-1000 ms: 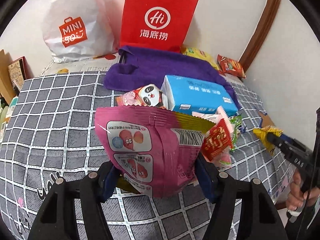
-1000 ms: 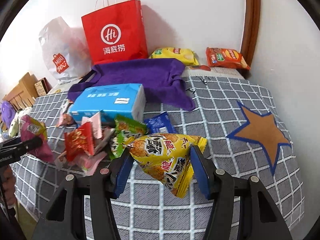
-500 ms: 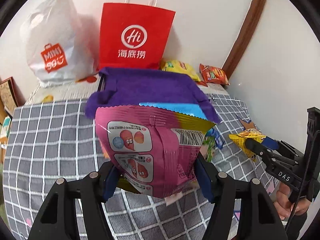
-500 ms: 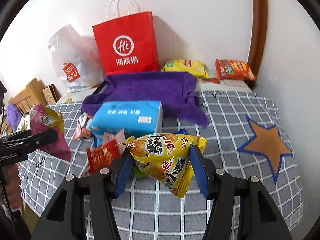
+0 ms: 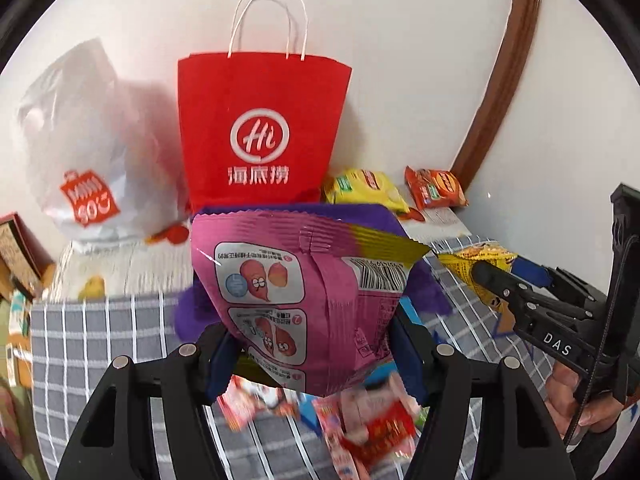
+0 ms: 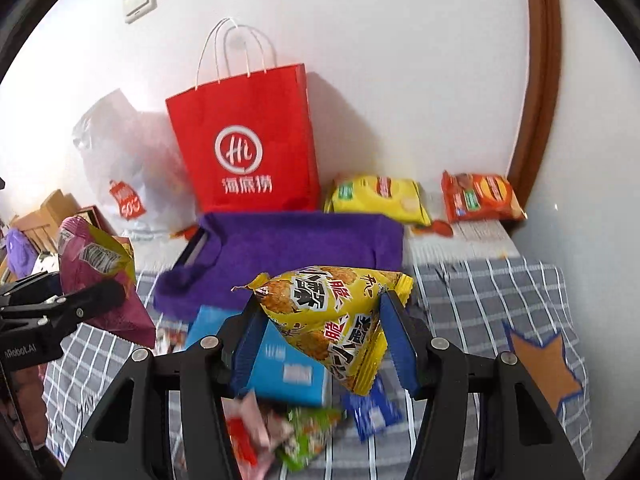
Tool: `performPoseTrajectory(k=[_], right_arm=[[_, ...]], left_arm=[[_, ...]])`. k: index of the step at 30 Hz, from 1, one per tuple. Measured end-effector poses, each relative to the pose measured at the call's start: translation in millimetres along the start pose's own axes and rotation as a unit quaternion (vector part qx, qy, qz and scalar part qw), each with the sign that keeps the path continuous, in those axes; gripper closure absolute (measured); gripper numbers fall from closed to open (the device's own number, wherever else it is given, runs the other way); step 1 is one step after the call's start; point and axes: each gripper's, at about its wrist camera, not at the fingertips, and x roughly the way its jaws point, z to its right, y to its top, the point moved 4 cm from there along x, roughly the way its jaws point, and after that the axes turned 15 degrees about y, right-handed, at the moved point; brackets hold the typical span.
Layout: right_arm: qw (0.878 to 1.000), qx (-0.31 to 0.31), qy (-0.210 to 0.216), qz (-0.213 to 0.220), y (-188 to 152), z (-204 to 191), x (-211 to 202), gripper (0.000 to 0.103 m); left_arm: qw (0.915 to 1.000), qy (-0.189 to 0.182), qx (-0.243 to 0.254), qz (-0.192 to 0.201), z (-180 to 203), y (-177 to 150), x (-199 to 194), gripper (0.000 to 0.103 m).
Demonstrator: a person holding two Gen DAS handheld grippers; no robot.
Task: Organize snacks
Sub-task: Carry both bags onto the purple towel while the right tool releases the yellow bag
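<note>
Clamped between the blue pads of the left gripper (image 5: 316,354), a pink snack bag (image 5: 304,292) is held aloft; a yellow snack bag (image 6: 340,320) is pinched likewise by the right gripper (image 6: 324,344), above the checked bedspread (image 6: 500,292).

Glossy foil pink snack bag (image 5: 304,300), matt red paper bag (image 5: 260,132), fuzzy purple cloth (image 6: 296,252)

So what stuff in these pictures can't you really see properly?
- Left wrist view: the small packets under the left gripper are motion-blurred; their labels can't be read.
- Left wrist view: the pink snack bag covers most of the purple cloth.
- Right wrist view: the yellow snack bag in the right gripper hides part of the blue box.
- Both views: nothing shows inside the red paper bag.
</note>
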Motion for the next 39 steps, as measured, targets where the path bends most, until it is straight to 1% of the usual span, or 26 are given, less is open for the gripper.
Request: performPoseTrajectory(k=[5,10,13,17,23,25,27,32,35,39], right_arm=[[1.000,0.000,0.004,0.009,26.0,8.4,28.0,0.046],[1.000,-0.009,0.001,0.003,44.7,14.4,59.7,0.046],[1.000,-0.016,-0.005,-0.002,54.5,18.4,76.0,0.046],[1.000,-0.004,-0.002,-0.006,64.7,27.5,95.9,0.046],[1.000,0.009,0.004,-0.022,64.8,41.6,125.1,0.046],[0.999,0.010,0.006,-0.034,61.0,45.7,136.6,0.046],[0.999,0.007,0.004,-0.047,57.5,48.7,146.4,0.046],[0.997,-0.003,-0.011,-0.072,49.7,58.1,163.9,0.046],[0.996,0.001,-0.012,-0.084,45.3,65.5,171.8,0.046],[0.994,-0.002,-0.011,-0.108,37.5,69.3,182.7,0.046]], left_arm=[[0.9999,0.005,0.009,-0.002,-4.3,25.9,21.7,0.038],[0.9999,0.008,0.005,-0.007,-13.0,45.4,44.8,0.038],[0.9999,0.003,0.001,-0.016,-15.5,56.6,63.5,0.038],[0.9998,0.002,-0.002,-0.020,-15.3,67.4,84.5,0.038],[0.9996,0.003,-0.009,-0.027,-19.9,64.9,115.4,0.038],[0.9993,0.000,-0.013,-0.035,-22.6,60.2,127.1,0.038],[0.9986,0.005,-0.009,-0.051,-22.7,57.4,139.9,0.038],[0.9973,-0.006,-0.004,-0.074,-19.8,49.5,157.8,0.038],[0.9963,-0.001,-0.003,-0.086,-19.5,45.5,166.5,0.038],[0.9957,0.002,-0.002,-0.093,-18.1,42.6,172.2,0.038]])
